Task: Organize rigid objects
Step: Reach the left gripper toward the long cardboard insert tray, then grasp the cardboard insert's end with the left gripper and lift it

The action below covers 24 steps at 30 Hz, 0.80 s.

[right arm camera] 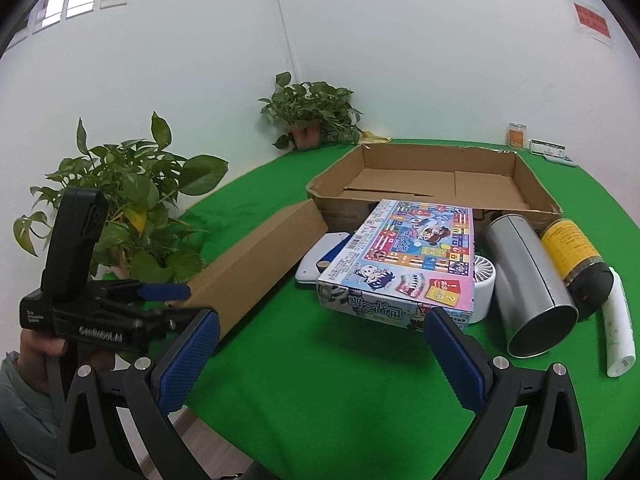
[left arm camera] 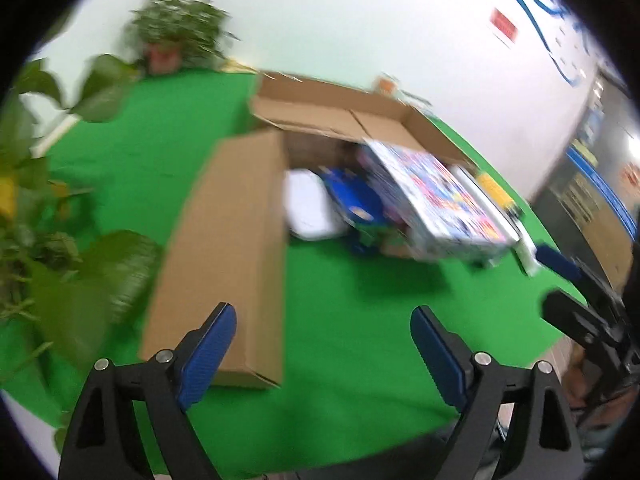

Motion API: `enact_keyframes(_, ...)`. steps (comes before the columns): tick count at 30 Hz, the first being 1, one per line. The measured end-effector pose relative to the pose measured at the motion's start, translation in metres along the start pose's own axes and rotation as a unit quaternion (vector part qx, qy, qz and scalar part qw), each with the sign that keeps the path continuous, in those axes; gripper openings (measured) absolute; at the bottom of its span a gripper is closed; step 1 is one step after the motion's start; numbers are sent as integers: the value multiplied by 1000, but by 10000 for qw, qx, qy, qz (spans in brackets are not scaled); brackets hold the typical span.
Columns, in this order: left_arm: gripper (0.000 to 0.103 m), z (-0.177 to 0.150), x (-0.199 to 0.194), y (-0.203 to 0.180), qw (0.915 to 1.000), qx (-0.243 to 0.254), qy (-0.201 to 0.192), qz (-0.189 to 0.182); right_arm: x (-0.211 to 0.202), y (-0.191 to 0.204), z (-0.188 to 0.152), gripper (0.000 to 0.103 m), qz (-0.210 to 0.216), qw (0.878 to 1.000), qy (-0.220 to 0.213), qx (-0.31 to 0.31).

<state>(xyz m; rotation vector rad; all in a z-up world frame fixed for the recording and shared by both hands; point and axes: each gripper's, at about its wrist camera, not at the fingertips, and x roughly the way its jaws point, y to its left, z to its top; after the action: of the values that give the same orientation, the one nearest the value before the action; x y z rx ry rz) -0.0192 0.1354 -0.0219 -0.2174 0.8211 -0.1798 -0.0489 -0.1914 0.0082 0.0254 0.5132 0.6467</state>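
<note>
An open cardboard tray (right arm camera: pixel 440 184) sits at the back of the green table (right arm camera: pixel 320 360). In front of it lie a colourful board-game box (right arm camera: pixel 408 264), a long brown carton (right arm camera: pixel 256 264), a white flat device (right arm camera: pixel 324 260), a white fan (right arm camera: pixel 484 292), a steel cylinder (right arm camera: pixel 528 288), a yellow-labelled dark bottle (right arm camera: pixel 576 260) and a white tube (right arm camera: pixel 620 328). My right gripper (right arm camera: pixel 320 352) is open and empty just before the game box. My left gripper (left arm camera: pixel 324 344) is open and empty beside the carton (left arm camera: pixel 228 256); it also shows in the right wrist view (right arm camera: pixel 160 292). The left view is blurred.
Potted plants stand at the table's left edge (right arm camera: pixel 132 208) and back corner (right arm camera: pixel 312 116). A small orange jar (right arm camera: pixel 517 134) and a flat packet (right arm camera: pixel 548 148) sit behind the tray. White walls close the back.
</note>
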Motion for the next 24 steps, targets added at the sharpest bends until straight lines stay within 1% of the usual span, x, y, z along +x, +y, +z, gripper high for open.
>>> enact_keyframes(1, 90, 2, -1, 12, 9998, -208, -13, 66, 0, 1, 1, 103, 23, 10000, -22, 2)
enact_keyframes(2, 90, 4, 2, 28, 9986, -471, 36, 239, 1, 2, 1, 103, 10, 10000, 45, -29)
enact_keyframes(3, 90, 6, 7, 38, 9975, -591, 98, 375, 3, 4, 2, 103, 23, 9999, 156, -27)
enact_keyframes(4, 90, 7, 15, 50, 9959, -692, 242, 524, 8, 5, 1, 103, 1, 9996, 278, -85)
enact_keyframes(5, 90, 8, 24, 56, 9949, -752, 403, 541, 11, 7, 0, 103, 13, 9992, 395, -111)
enact_keyframes(6, 90, 7, 31, 61, 9942, -811, 543, 446, 14, 10, 0, 103, 77, 9989, 450, -129)
enact_keyframes(7, 88, 7, 40, 66, 9932, -892, 711, 234, 19, 12, -2, 103, 50, 9980, 596, -220)
enact_keyframes(8, 88, 5, 47, 68, 9919, -948, 842, 0, 21, 16, -2, 103, 93, 9979, 577, -274)
enact_keyframes(9, 87, 3, 49, 66, 9921, -926, 836, -138, 23, 20, -3, 103, 136, 9975, 602, -345)
enact_keyframes(10, 80, 1, 49, 61, 9927, -848, 807, -304, 25, 23, -3, 103, 175, 9969, 628, -433)
enact_keyframes(11, 82, -3, 48, 56, 9921, -820, 820, -471, 27, 28, -4, 103, 216, 9965, 591, -544)
enact_keyframes(13, 82, -9, 51, 43, 9887, -796, 899, -897, 32, 39, -7, 103, 416, 9942, 681, -716)
enact_keyframes(14, 83, -14, 53, 39, 9854, -768, 939, -1193, 32, 43, -8, 103, 537, 9930, 764, -727)
enact_keyframes(16, 83, -18, 54, 36, 9815, -861, 974, -1403, 37, 56, -12, 103, 639, 9892, 872, -988)
enact_keyframes(19, 83, -22, 48, 47, 9764, -1078, 812, -1686, 46, 71, -19, 103, 625, 9841, 1103, -1243)
enact_keyframes(21, 85, -25, 45, 50, 9702, -1037, 810, -2032, 53, 78, -22, 102, 683, 9811, 1293, -1266)
enact_keyframes(22, 86, -28, 44, 48, 9685, -965, 854, -2131, 57, 83, -24, 102, 739, 9792, 1365, -1304)
enact_keyframes(24, 86, -34, 43, 42, 9668, -870, 980, -2195, 60, 87, -27, 102, 781, 9748, 1536, -1417)
